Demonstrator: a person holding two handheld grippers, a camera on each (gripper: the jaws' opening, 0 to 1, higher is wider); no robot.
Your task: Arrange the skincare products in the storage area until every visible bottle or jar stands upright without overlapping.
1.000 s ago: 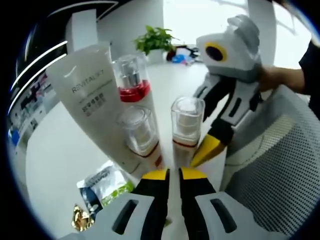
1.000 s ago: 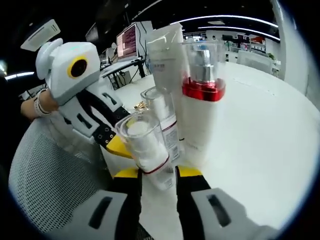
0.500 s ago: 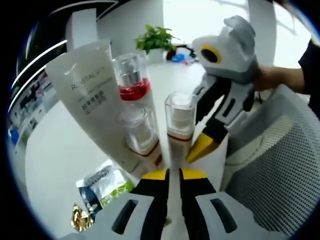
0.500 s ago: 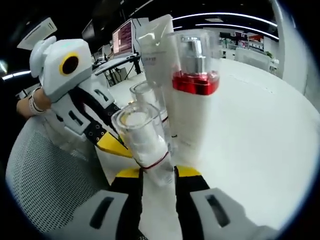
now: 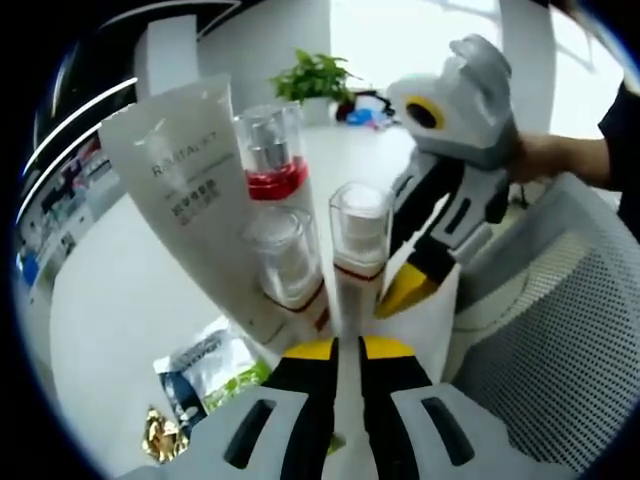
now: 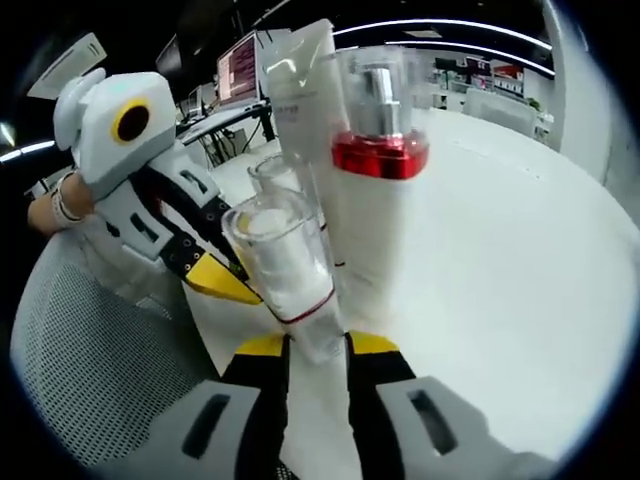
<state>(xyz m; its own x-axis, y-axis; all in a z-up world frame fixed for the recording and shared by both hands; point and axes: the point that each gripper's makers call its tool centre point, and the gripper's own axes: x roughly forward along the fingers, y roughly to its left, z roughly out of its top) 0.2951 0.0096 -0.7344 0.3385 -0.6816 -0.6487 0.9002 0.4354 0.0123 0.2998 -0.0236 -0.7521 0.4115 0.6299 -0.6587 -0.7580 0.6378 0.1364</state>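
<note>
Four skincare things stand close together on the white table [image 5: 120,300]: a big white tube [image 5: 195,190], a tall pump bottle [image 5: 272,165] with a red band, and two small clear-capped bottles. The right gripper [image 6: 305,345] squeezes the nearer small bottle [image 6: 285,265], which stands up. The left gripper [image 5: 337,347] has its jaws almost together and holds nothing. Some packets [image 5: 205,365] lie flat nearby. I think the job is nearly done; the bottle only needs letting go.

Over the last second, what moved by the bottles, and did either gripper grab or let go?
The right gripper, shut on the clear-capped bottle, carried it in toward the red-collared pump bottle and the white tube. No new grab or release. The left gripper stayed put; tube, pump bottle and the sachets kept their places.
</note>
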